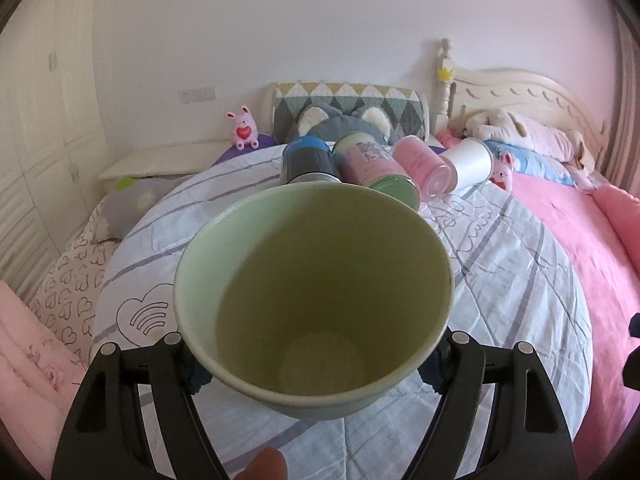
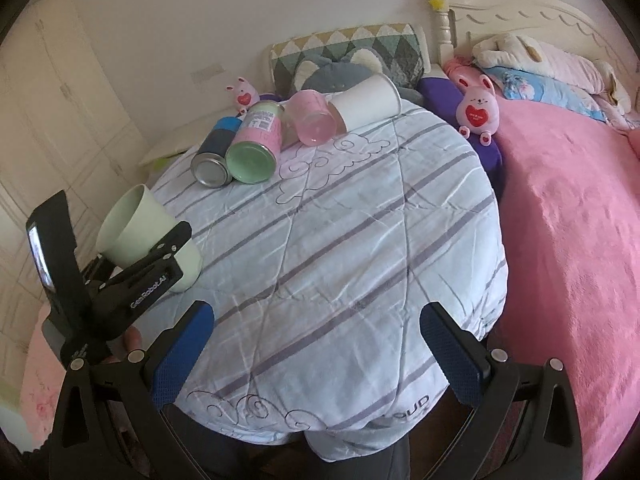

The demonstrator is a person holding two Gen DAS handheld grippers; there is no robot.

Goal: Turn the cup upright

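My left gripper is shut on a pale green cup, held tilted with its open mouth facing the camera; the inside looks empty. In the right wrist view the same cup is at the left edge of the round table, its base near the cloth, with the left gripper around it. My right gripper is open and empty above the table's near edge.
A round table with a striped white cloth. At its far side lie on their sides a blue can, a pink-green tin, a pink cup and a white cup. A pink bed stands at right.
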